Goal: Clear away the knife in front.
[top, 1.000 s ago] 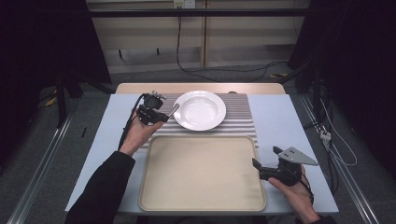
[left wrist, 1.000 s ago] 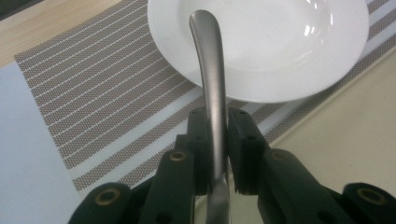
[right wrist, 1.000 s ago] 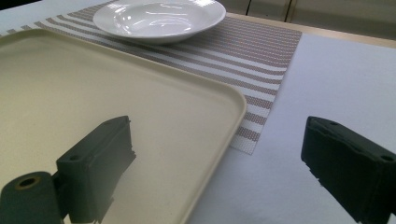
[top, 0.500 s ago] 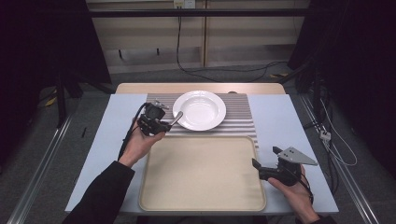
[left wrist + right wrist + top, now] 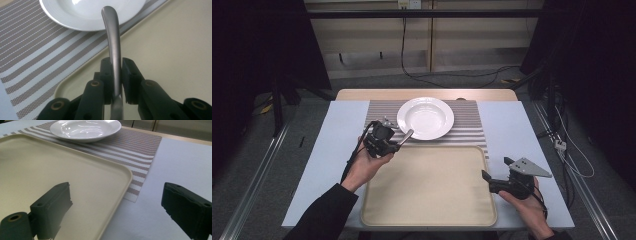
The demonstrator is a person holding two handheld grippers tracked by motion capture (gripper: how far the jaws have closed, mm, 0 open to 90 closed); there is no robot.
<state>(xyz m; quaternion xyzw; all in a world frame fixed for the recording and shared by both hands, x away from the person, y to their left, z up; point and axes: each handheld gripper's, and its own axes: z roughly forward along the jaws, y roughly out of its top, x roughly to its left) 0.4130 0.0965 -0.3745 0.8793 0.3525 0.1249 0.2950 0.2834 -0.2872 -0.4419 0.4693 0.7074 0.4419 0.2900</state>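
We see a white plate [image 5: 425,117] resting on a striped mat [image 5: 467,127] at the far middle of the table [image 5: 517,127], and we place everything else by that plate. Just on the near side of it lies a large cream tray [image 5: 429,185], whose far edge overlaps the mat's near edge.

Our left gripper [image 5: 388,141] sits at the plate's near left, over the far left corner of the tray. Its jaws are pressed tight on the handle of a metal utensil [image 5: 113,42]; in the left gripper view the handle runs up between the two black pads, and its rounded tip shows against the plate's near rim. We cannot tell whether the tip touches the rim. The working end of the utensil is hidden behind the gripper, so we cannot say what kind it is.

Our right gripper [image 5: 496,172] is well apart from the plate, at the tray's right edge toward the near side. Its jaws stand wide apart and hold nothing; in the right gripper view one jaw shows over the tray and the other over the bare tabletop, with the plate beyond them on the mat.
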